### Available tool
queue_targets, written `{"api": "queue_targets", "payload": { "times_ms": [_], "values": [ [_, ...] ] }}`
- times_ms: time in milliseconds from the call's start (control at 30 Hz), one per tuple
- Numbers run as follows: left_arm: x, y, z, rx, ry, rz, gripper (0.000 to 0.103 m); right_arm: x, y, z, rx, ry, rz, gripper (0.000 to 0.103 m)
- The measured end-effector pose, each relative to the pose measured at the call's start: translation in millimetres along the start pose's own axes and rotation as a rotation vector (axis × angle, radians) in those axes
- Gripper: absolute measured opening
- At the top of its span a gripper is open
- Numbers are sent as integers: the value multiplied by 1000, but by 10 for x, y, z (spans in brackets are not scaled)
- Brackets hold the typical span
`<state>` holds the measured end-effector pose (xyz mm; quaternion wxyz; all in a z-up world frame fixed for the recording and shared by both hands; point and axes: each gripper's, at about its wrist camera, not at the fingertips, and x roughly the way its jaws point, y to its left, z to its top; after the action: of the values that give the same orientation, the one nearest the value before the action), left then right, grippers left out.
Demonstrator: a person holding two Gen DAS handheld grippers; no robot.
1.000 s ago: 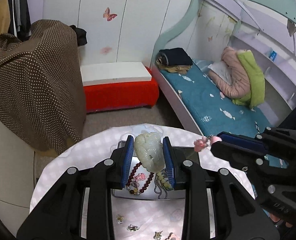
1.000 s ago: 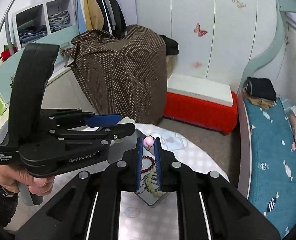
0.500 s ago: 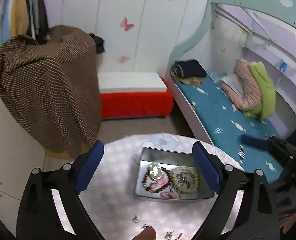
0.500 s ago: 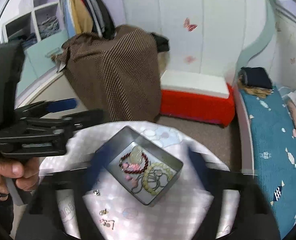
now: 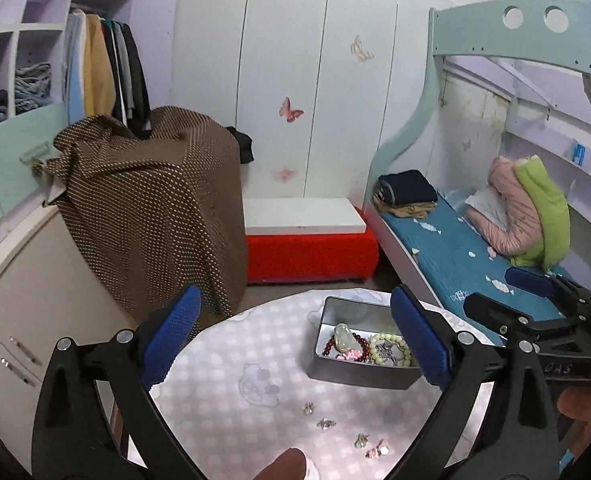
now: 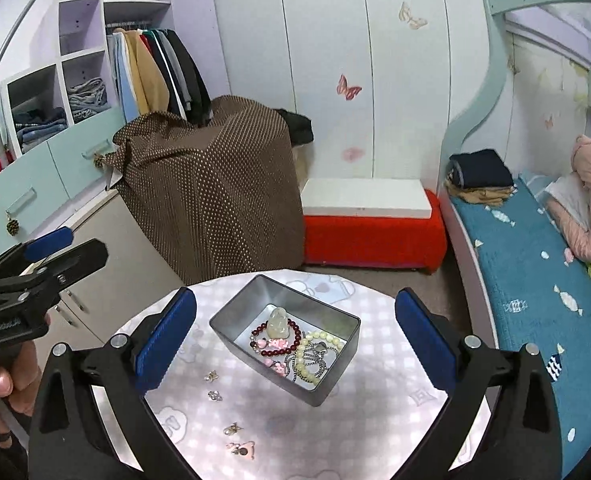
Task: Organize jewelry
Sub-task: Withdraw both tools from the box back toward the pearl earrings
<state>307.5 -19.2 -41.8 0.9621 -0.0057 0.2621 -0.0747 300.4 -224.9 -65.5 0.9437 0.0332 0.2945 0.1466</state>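
A grey metal tin (image 6: 337, 380) (image 5: 359, 378) stands on the round white table (image 6: 287, 440) (image 5: 231, 364). In it lie a pale jade pendant (image 6: 278, 322) (image 5: 343, 336), a dark red bead bracelet (image 6: 295, 334), a cream bead bracelet (image 6: 315, 354) (image 5: 389, 350), pink charms and a silver chain. Several small earrings (image 6: 215, 395) (image 5: 325, 423) lie loose on the table in front of the tin. My left gripper (image 5: 293, 344) is wide open and empty, above the table. My right gripper (image 6: 295, 338) is wide open and empty, above the tin.
A brown dotted cloth (image 6: 211, 196) covers furniture behind the table. A red bench (image 6: 371, 236) with a white top stands at the back. A bed with a blue mattress (image 6: 535, 300) is on the right. Wardrobe shelves (image 6: 55, 120) and drawers are on the left.
Both grippers opened and pulled back up from the tin. The jade pendant left my left gripper and the pink charm piece left my right gripper; both now lie in the tin.
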Motion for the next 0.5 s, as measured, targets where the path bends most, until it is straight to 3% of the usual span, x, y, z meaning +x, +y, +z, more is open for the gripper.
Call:
{"api": "queue_targets", "payload": {
  "times_ms": [500],
  "values": [
    [-770, 32, -378, -38, -51, 28, 97, -581, 174, -309, 26, -73, -34, 96]
  ]
}}
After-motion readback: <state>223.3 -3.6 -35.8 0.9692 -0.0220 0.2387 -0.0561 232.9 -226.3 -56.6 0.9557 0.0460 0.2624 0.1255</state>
